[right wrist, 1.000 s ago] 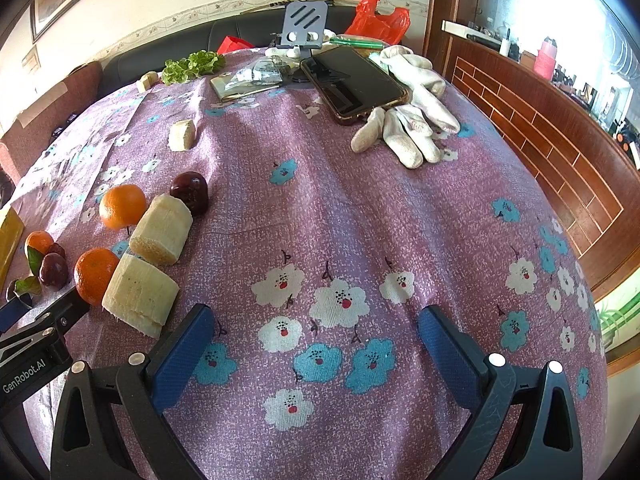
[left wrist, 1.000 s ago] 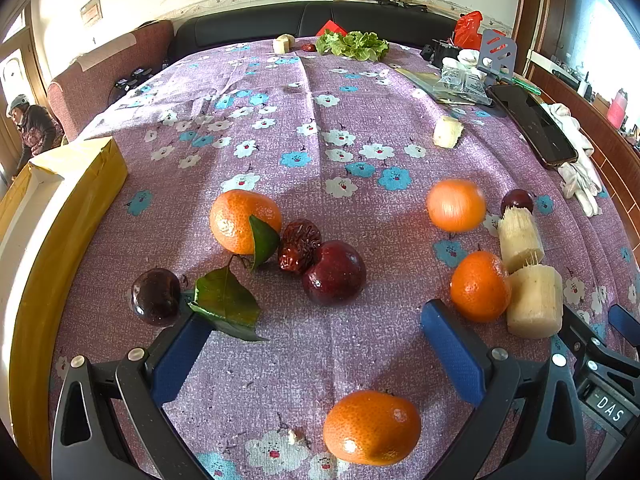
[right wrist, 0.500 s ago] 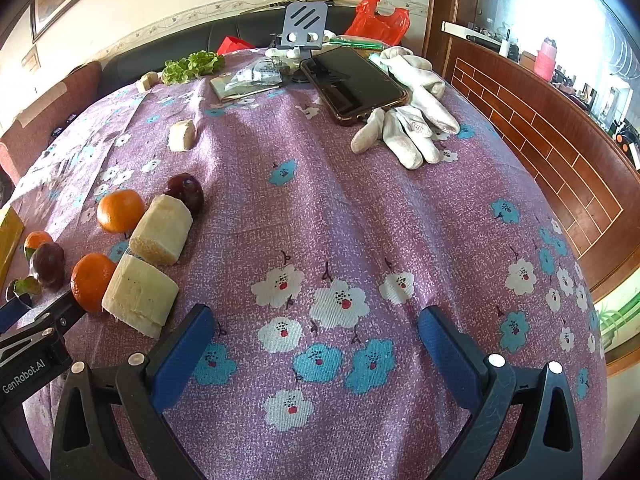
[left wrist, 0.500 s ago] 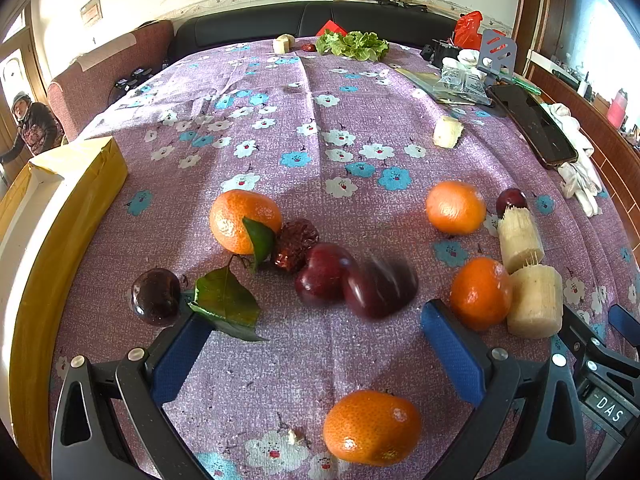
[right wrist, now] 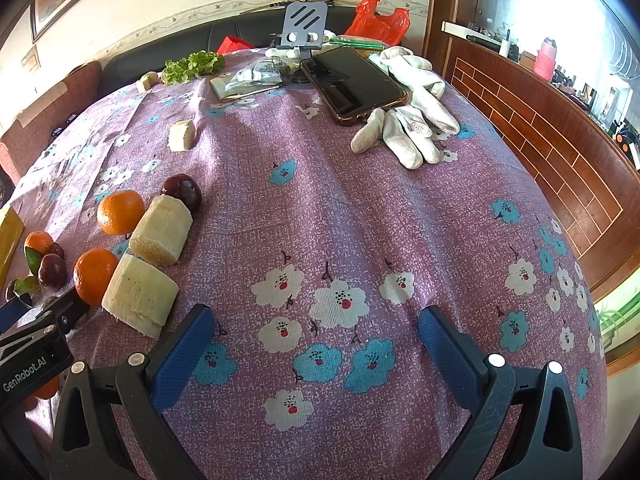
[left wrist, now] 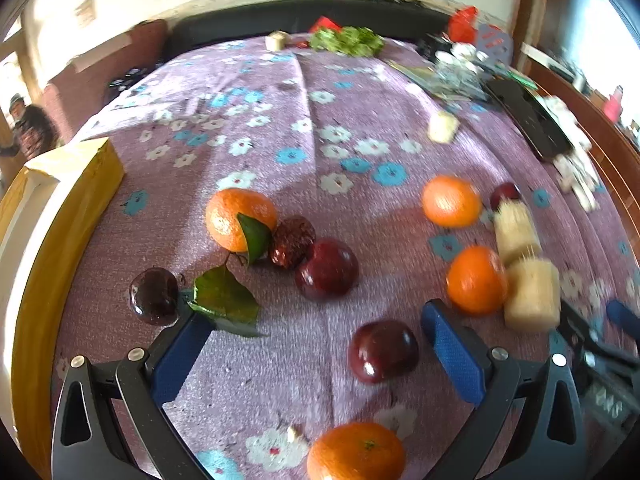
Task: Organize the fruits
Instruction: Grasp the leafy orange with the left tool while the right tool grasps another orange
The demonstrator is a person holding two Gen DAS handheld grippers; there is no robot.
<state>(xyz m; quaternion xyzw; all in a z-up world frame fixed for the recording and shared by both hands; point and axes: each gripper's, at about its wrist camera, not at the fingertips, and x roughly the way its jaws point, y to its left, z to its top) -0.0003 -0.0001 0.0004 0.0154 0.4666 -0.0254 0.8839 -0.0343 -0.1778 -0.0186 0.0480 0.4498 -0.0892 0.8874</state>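
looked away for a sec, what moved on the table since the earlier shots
A second dark plum has rolled in from beside the first plum toward the camera, now just inside the left tongs' right finger. Nothing was gripped; both tongs, left and right, stay open. The left view is now blurred, so that camera is shifting. The oranges, leaf and sugarcane pieces have not moved.

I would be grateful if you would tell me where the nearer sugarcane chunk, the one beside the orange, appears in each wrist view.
Left wrist view: the sugarcane chunk sits at the right edge, just beyond the left gripper, touching an orange.
Right wrist view: the same chunk lies at lower left, beside that orange, left of the right gripper.
Shared landmark: the second sugarcane piece directly behind it.
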